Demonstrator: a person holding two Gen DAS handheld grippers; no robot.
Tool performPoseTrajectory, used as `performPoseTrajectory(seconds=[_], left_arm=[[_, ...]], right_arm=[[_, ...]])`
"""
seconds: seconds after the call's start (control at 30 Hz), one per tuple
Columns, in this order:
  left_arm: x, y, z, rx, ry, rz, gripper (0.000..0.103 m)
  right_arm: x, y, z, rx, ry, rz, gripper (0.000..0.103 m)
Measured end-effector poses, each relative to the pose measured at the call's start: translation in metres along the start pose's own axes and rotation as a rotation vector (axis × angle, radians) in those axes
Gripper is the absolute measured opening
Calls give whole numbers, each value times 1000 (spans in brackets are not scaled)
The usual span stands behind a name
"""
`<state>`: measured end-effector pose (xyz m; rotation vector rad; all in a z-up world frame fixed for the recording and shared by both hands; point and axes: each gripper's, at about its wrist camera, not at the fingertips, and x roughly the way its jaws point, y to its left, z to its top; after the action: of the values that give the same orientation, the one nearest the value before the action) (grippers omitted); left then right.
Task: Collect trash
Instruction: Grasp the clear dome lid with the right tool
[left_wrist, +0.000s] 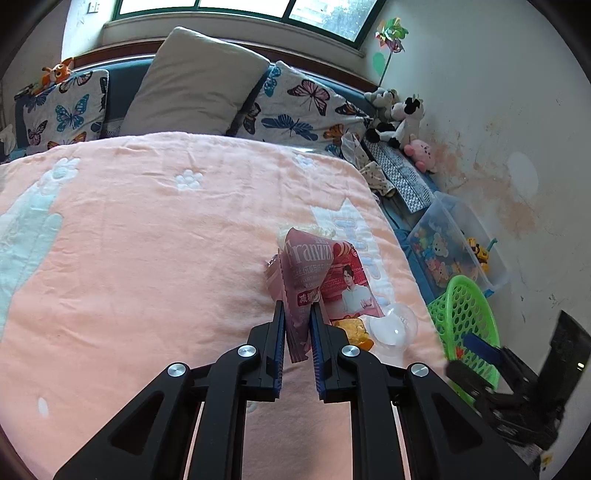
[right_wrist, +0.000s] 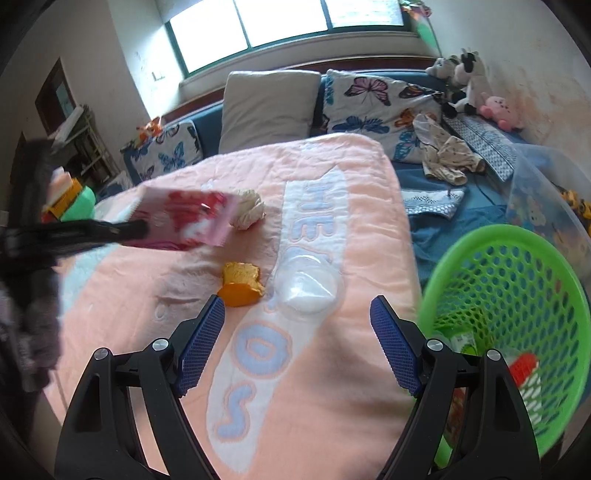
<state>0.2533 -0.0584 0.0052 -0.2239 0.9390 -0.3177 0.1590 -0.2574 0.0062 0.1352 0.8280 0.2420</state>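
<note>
My left gripper (left_wrist: 298, 310) is shut on a pink snack wrapper (left_wrist: 306, 273) and holds it above the pink blanket; it also shows, blurred, in the right wrist view (right_wrist: 184, 219). My right gripper (right_wrist: 297, 306) is open and empty above the blanket. Just ahead of it lie an orange piece of bread-like trash (right_wrist: 242, 284) and a clear plastic cup (right_wrist: 306, 284) on its side. A crumpled white tissue (right_wrist: 249, 212) lies further off. A green perforated basket (right_wrist: 517, 295) stands at the bed's right edge with some packaging inside; it also shows in the left wrist view (left_wrist: 465, 317).
The pink blanket (right_wrist: 332, 369) covers the bed. Pillows (right_wrist: 269, 107) and butterfly cushions line the headboard. Plush toys (right_wrist: 469, 81), crumpled clothes (right_wrist: 443, 155) and a clear toy box (left_wrist: 454, 243) lie along the right wall.
</note>
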Motion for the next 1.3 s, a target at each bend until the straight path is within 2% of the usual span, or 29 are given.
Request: performPoseTrajectory(seconds=[0.07, 0.43, 0.63, 0.93, 1.3], left_arm=[[-8, 6, -1, -3, -9, -1, 13], [-24, 23, -12, -13, -14, -5, 13], [-24, 25, -15, -12, -7, -7, 13], [-21, 17, -18, -1, 3, -18, 13], [-21, -12, -23, 35, 9, -57, 13]], right_arm=[[12, 1, 1, -2, 21, -3, 76], [67, -4, 4, 1, 97, -34, 74], [85, -2, 2, -14, 123, -59, 66], [76, 0, -1, -22, 107, -53, 64], [32, -9, -12, 15, 57, -41, 64]])
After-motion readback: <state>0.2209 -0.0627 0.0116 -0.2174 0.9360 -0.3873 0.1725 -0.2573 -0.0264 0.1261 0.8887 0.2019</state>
